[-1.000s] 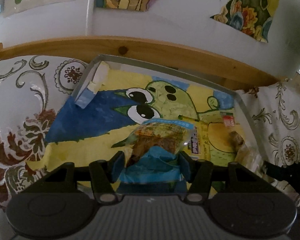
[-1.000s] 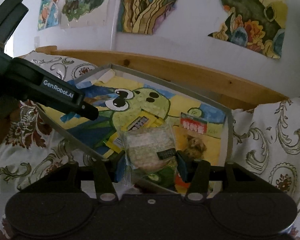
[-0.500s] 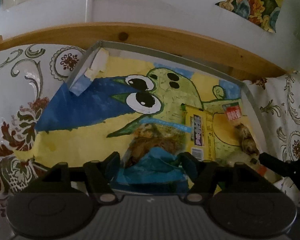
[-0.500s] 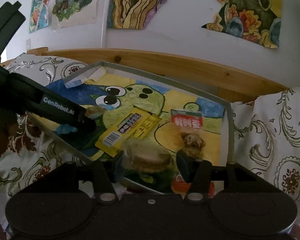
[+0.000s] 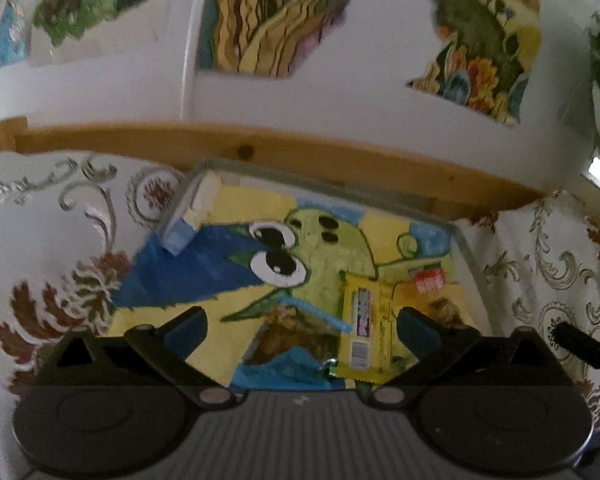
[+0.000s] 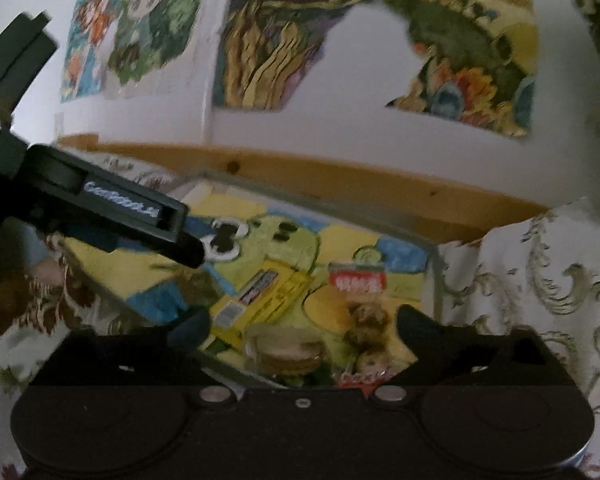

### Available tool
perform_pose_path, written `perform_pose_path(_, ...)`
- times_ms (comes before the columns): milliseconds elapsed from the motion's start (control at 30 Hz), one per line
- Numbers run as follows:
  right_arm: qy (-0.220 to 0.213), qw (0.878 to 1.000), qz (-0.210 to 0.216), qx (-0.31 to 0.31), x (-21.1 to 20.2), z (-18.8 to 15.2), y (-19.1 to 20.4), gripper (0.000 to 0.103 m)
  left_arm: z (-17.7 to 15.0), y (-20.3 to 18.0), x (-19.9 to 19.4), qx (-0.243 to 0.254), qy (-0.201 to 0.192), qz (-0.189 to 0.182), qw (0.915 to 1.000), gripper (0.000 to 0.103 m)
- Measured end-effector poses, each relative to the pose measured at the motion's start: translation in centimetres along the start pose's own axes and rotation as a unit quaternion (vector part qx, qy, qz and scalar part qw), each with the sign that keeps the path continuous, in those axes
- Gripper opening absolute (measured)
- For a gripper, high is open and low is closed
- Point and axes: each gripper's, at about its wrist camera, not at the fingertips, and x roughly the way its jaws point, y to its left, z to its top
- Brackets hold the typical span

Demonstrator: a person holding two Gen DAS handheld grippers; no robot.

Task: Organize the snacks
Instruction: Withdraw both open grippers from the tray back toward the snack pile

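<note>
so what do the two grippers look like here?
Both alike: the left gripper and right gripper have black angular fingers with blue pads on a wide black body with two round discs. The left's side bears white "GenRobot.AI" lettering.

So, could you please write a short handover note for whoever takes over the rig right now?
Left gripper: jaws opening, blue-topped snack bag lies loose between them in the tray.
Right gripper: jaws opening, clear pack of round biscuits lies free below.
Also in the tray: yellow bar and red-labelled pack.
Done: four snacks in the tray.
Left: no other snacks in view; check outside these views.
</note>
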Motion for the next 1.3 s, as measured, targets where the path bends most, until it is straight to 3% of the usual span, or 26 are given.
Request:
perform_pose_path(267, -0.049, 0.998, -0.035, 0.03, -4.6, 0.9, 0.0, 0.102, -0.7, -0.1, -4.9, 0.008, -0.043, 0.009, 0.999, 0.103)
perform_pose_path(667, -0.084, 0.996, -0.02, 0.037, -11.8, 1.0, 1.9, 0.102, -4.1, 0.8, -11.8, 0.03, -0.077, 0.007, 0.9965, 0.103)
perform_pose_path(800, -0.093, 0.995, -0.014, 0.045, -14.2, 0.2, 2.4, 0.102, -5.8, 1.9, -14.0, 0.013, -0.088, -0.002, 0.9961, 0.103)
perform_pose_path(1033, -0.085, 0.995, -0.022, 0.05, -17.6, -1.6, 3.2, 0.102, -9.2, 3.8, -16.3, -0.022, -0.081, -0.012, 0.9964, 0.103)
perform_pose_path(1167, -0.073, 0.996, -0.041, 0.04, -19.2, -2.8, 3.9, 0.102, -11.5, 4.4, -17.5, 0.001, -0.083, -0.006, 0.9966, 0.103)
perform_pose_path(1300, -0.053, 0.997, -0.01, 0.054, -21.0, -4.5, 4.1, 0.102, -13.9, 5.0, -18.4, 0.008, -0.074, -0.01, 0.9972, 0.103)
